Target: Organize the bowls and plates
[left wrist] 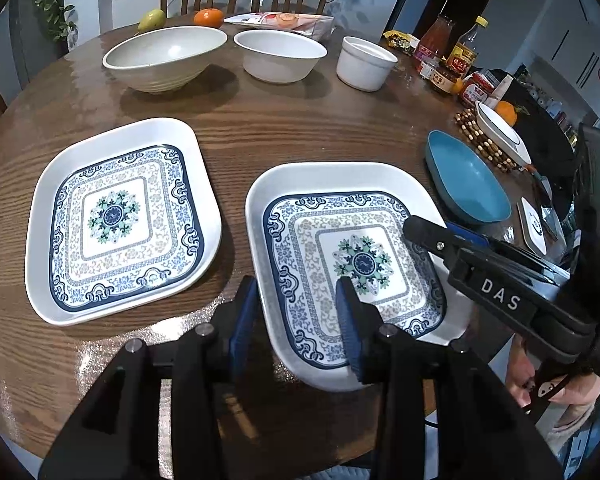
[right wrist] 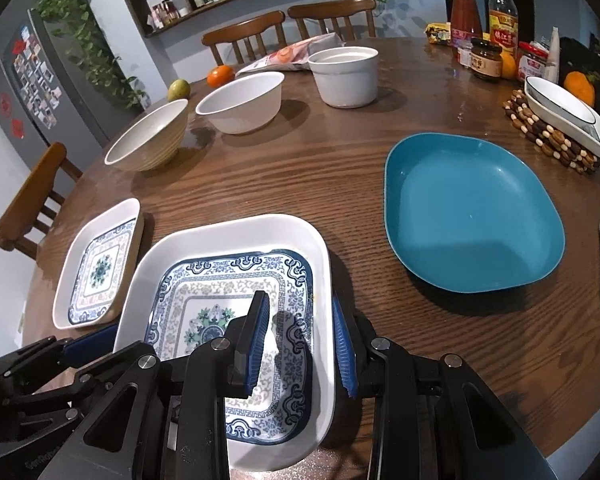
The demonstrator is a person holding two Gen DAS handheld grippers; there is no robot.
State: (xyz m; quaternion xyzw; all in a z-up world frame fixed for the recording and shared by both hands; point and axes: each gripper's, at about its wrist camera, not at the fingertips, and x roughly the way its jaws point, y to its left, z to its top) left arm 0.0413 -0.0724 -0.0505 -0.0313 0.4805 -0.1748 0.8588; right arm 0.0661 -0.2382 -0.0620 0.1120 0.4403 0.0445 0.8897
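Nearest, both grippers straddle opposite rims of one patterned square plate [left wrist: 320, 216]: the left gripper [left wrist: 298, 320] stands slightly parted over its near-left rim, and the right gripper [right wrist: 300, 320] clasps its right rim between the pads. Two such patterned plates lie on the wooden table [left wrist: 260, 128], the second plate [left wrist: 120, 216] just beside the first. Farther off sit one blue plate [right wrist: 472, 212] and three white bowls [left wrist: 164, 56].
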